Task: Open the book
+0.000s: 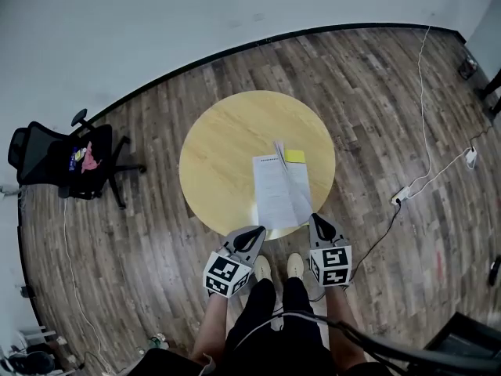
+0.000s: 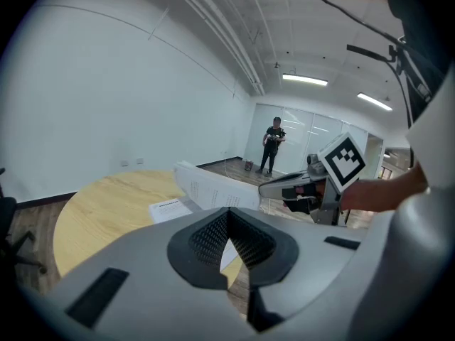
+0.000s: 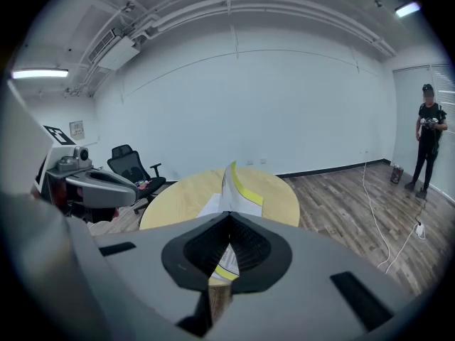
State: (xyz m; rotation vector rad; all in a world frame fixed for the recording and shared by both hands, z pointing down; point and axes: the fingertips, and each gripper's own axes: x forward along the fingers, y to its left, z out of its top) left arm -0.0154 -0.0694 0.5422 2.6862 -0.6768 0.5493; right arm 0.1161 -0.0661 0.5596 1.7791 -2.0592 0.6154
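Note:
The book (image 1: 278,190) lies on the near right part of the round yellow table (image 1: 219,147), white pages up, with a yellow cover (image 1: 294,156) showing at its far end. My left gripper (image 1: 256,232) is at the book's near left corner. In the left gripper view its jaws (image 2: 227,215) are shut on a white page (image 2: 213,187) that rises beyond them. My right gripper (image 1: 315,219) is at the near right corner. In the right gripper view it (image 3: 229,217) is shut on a yellow-striped leaf (image 3: 238,190) that stands up on edge.
A black office chair (image 1: 63,163) stands left of the table. Cables and a power strip (image 1: 401,194) lie on the wooden floor to the right. A person (image 3: 429,137) stands far off across the room. The table's near edge is just ahead of my shoes (image 1: 275,266).

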